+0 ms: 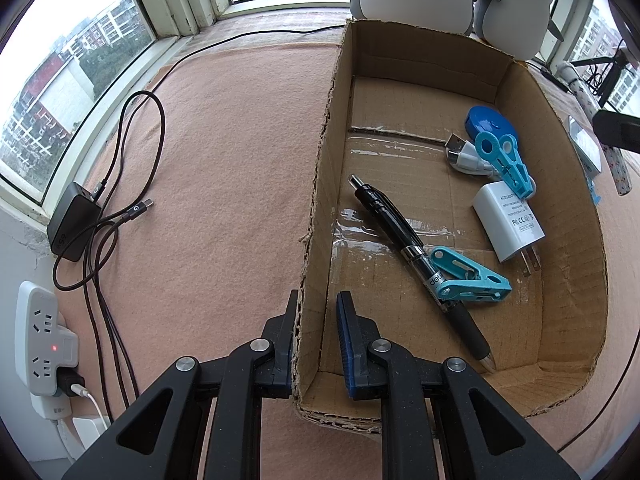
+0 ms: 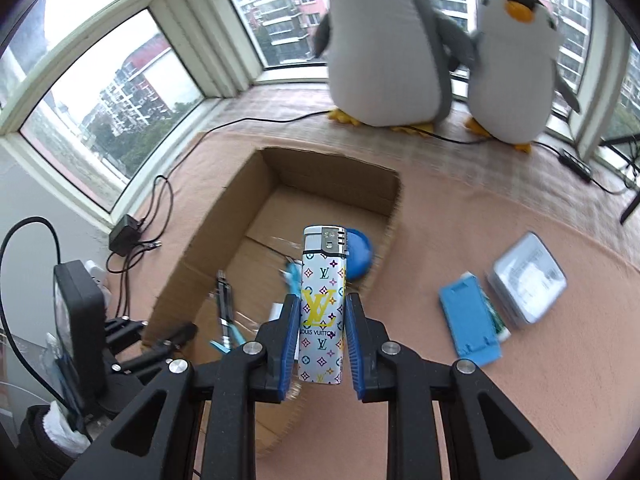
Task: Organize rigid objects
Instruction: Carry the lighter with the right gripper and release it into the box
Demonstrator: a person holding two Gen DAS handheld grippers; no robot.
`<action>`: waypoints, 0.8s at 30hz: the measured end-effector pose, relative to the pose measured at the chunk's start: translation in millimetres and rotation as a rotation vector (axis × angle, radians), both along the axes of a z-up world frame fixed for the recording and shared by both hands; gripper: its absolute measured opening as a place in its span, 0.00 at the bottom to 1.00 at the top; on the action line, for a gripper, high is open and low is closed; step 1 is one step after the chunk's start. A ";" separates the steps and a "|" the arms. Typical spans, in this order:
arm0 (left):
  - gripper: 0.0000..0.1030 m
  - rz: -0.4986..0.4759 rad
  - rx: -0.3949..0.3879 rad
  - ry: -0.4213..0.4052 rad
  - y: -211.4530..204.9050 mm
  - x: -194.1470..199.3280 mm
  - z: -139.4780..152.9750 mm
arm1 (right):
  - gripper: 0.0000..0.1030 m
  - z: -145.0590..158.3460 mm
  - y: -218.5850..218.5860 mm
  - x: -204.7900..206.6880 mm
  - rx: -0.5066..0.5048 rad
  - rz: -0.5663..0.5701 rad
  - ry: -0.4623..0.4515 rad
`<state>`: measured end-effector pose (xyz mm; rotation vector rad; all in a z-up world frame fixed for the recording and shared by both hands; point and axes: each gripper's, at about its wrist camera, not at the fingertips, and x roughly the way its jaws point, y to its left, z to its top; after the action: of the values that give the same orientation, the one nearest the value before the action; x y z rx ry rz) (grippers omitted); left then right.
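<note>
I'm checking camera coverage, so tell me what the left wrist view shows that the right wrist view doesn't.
Only the left wrist view shows the left claw straddling the brown cardboard box's wall, and a white plug adapter. Only the right wrist view shows the right claw gripping a white patterned lighter, and a blue plastic stand. Both share the box, the black pen and the plush penguins.

Left tool (image 1: 316, 312) parted; right tool (image 2: 322, 320) clamped, loaded

Soft daylight coming in thru windows (image 1: 100, 52); fisheye bending edges w/ dark vignetting; right wrist view blurring, tape (image 1: 384, 148) glaring.
</note>
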<state>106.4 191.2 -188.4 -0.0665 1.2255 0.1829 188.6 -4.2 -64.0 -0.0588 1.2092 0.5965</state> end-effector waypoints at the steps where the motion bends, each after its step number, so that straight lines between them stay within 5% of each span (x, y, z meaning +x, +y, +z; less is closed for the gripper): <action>1: 0.16 0.001 0.000 0.000 -0.4 0.1 0.0 | 0.20 0.0 9.4 0.3 0.002 0.015 -0.001; 24: 0.16 0.000 -0.001 0.000 1.0 0.1 0.1 | 0.23 -26.6 82.4 5.3 0.009 0.090 0.034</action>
<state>106.4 192.2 -188.3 -0.0669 1.2251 0.1821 193.9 78.2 -90.6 -0.0961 1.2415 0.6844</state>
